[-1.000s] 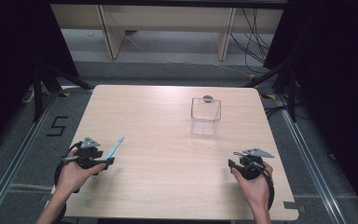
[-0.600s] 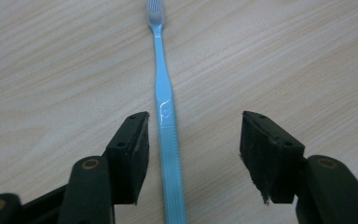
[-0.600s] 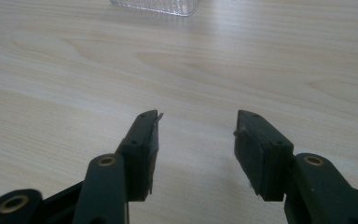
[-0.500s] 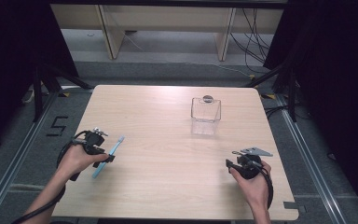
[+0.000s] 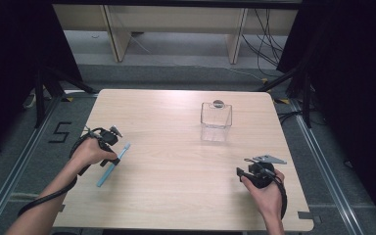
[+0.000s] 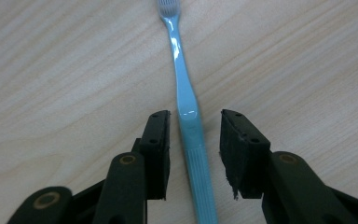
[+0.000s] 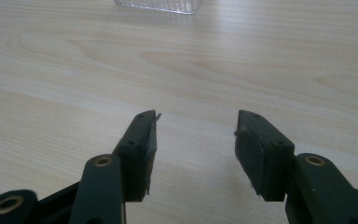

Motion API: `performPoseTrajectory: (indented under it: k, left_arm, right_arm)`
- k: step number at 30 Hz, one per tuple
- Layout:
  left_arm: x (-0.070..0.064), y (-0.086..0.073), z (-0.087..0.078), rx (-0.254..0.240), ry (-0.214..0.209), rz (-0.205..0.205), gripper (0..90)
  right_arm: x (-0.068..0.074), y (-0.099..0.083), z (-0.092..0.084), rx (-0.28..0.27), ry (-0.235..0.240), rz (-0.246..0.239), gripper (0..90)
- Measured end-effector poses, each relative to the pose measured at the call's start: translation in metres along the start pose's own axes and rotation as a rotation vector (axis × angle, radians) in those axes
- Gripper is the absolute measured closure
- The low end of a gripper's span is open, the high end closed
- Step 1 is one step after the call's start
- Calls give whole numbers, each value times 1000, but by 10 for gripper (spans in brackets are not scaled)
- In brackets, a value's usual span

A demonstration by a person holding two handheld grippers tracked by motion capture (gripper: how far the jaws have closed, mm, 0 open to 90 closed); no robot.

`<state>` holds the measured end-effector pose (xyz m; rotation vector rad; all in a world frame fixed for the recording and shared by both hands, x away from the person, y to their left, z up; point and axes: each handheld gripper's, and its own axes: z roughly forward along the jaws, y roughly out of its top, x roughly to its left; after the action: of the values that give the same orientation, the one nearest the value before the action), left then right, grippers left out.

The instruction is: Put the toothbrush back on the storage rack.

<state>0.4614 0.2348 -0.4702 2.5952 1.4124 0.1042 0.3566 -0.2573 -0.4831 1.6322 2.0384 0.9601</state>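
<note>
Jaws of the left gripper [image 6: 193, 154] straddle the toothbrush [image 6: 186, 107], one pad on each side of the ribbed handle with a gap left on both sides; they have just been closing, but the pads do not yet press. The toothbrush lies flat on the table [image 5: 176, 196] near its left edge, bristle end pointing away toward the far side, handle end toward the near-left corner.

It looks light, stiff and thin, of smooth, glossy plastic, so it could slip or tip in a narrow pinch. The ribbed part of the handle, where the jaws now stand, is probably the best hold, though gripping this far back leaves the head hanging long.

The right gripper [image 7: 193, 140] has its jaws spread with nothing between them, near the right edge at the near side. A clear box [image 5: 216, 115] sits toward the far-right part of the table.

A second ago the left gripper was beside the toothbrush, nearer the near edge, jaws wider; now it sits over the handle. The right hand is in the same place.
</note>
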Motion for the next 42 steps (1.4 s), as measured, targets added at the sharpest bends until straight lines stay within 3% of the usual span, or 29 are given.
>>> performPoseTrajectory:
  k: [5,6,8,13,18,34,41,42]
  left_arm:
    - [-1,0,7,24,-2,-1,642]
    - [-2,-2,9,2,1,-9,646]
    - [-1,-1,8,34,3,2,654]
    - [0,0,10,40,5,1,666]
    - [0,0,11,22,5,-1,678]
    - [-1,1,12,64,11,21,770]
    - [-2,2,13,70,19,20,778]
    - [-2,2,12,71,19,25,780]
  right_arm:
    - [1,0,2,-15,13,2,487]
    - [0,0,2,-15,15,-1,487]
    - [1,0,2,-18,13,5,486]
    - [1,0,3,-11,26,0,483]
    - [3,0,1,3,7,0,482]
    - [2,0,2,1,2,-13,479]
    - [4,0,3,-2,27,4,479]
    - [2,-1,3,-4,17,-16,479]
